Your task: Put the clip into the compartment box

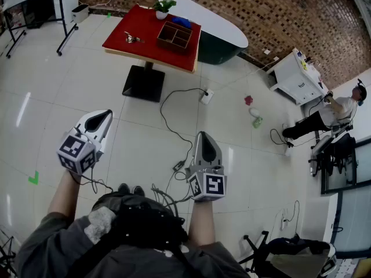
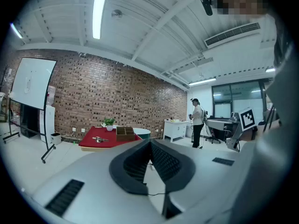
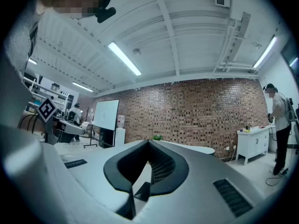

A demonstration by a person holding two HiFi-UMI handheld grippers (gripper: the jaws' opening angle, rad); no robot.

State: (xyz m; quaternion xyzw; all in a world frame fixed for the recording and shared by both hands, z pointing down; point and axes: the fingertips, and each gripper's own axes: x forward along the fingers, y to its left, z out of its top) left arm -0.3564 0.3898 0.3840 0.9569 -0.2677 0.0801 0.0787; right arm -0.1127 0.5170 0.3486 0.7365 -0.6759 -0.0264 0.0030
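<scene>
The left gripper (image 2: pixel 150 143) has its jaws pressed together at the tips with nothing between them. The right gripper (image 3: pixel 148 142) is closed the same way and just as empty. The wearer (image 1: pixel 133 236) holds both out in front of the body, side by side and apart, above a white tiled floor (image 1: pixel 52 86). Well away across that floor stands a red table (image 1: pixel 145 50) on a dark pedestal base (image 1: pixel 144 83), and both grippers are far from it. The clip (image 1: pixel 132 38) lies on the red top, to the left of the compartment box (image 1: pixel 175 36) and clear of it, not in any compartment. The box is brown with inner dividers and sits toward the table's right side. Just beyond it are a potted plant (image 1: pixel 163 6) in a white pot and a blue object (image 1: pixel 181 22). A white oval table (image 1: pixel 214 22) stands behind the red one, against a brick wall (image 1: pixel 261 10). A black cable (image 1: pixel 174 126) winds over the tiles from a white power strip (image 1: pixel 206 97) toward the wearer's feet. At the far right another person (image 1: pixel 330 112) stands near a white cabinet (image 1: pixel 295 77). In the left gripper view a whiteboard (image 2: pixel 30 85) on a wheeled stand stands to the left of the red table.
</scene>
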